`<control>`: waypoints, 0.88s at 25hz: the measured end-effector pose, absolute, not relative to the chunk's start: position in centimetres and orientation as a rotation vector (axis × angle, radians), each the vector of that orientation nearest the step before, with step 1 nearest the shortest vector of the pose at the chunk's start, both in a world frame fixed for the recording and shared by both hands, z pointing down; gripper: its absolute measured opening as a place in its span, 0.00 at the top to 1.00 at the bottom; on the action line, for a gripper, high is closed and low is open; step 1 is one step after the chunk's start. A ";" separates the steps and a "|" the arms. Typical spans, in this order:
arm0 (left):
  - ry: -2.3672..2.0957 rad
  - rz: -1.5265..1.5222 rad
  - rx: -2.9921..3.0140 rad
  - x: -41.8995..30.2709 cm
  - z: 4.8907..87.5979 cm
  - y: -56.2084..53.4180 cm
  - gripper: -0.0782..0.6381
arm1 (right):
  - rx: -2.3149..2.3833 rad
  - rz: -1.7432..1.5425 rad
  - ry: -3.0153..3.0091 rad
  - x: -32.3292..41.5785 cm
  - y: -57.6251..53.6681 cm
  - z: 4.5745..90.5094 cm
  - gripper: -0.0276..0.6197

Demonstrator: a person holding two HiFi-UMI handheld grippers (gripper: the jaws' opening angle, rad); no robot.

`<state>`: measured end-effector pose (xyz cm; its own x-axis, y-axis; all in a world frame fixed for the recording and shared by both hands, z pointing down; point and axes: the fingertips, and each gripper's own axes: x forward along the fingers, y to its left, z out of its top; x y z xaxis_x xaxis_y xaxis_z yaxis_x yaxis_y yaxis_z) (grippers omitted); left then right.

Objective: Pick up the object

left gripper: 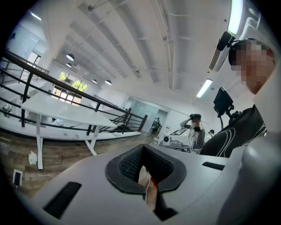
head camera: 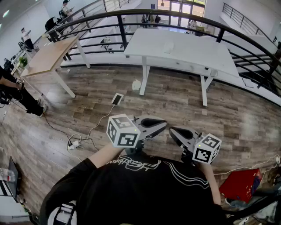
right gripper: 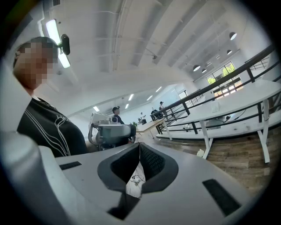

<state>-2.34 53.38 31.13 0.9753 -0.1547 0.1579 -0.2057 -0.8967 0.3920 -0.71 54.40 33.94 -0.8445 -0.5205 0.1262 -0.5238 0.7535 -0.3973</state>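
No object to pick up stands out in any view. Both grippers are held close to the person's chest, well above the wooden floor, with their tips turned toward each other. My left gripper (head camera: pixel 163 125) has its dark jaws together and nothing between them; in the left gripper view the left gripper (left gripper: pixel 142 148) points up toward the ceiling. My right gripper (head camera: pixel 173 131) is also shut and empty, and in the right gripper view the right gripper (right gripper: pixel 139 146) aims across the hall.
A long white table (head camera: pixel 175 48) stands ahead by a black railing (head camera: pixel 131 13), with a wooden table (head camera: pixel 48 55) to the left. On the floor lie a phone (head camera: pixel 117 99), a small white object (head camera: pixel 136 84), a power strip (head camera: pixel 73 143) and a red bag (head camera: pixel 239 184). People stand at far left.
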 end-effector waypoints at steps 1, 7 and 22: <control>-0.261 0.173 2.707 -2.4 31.0 53.5 0.88 | 0.871 0.669 -2.936 -0.8 54.5 33.9 0.93; -0.271 0.168 2.708 -2.4 30.6 54.2 0.88 | 0.851 0.662 -2.946 -0.9 55.4 33.4 0.93; -0.265 0.185 2.657 -1.8 31.4 53.4 0.88 | 0.832 0.741 -2.994 -0.3 54.6 33.8 0.93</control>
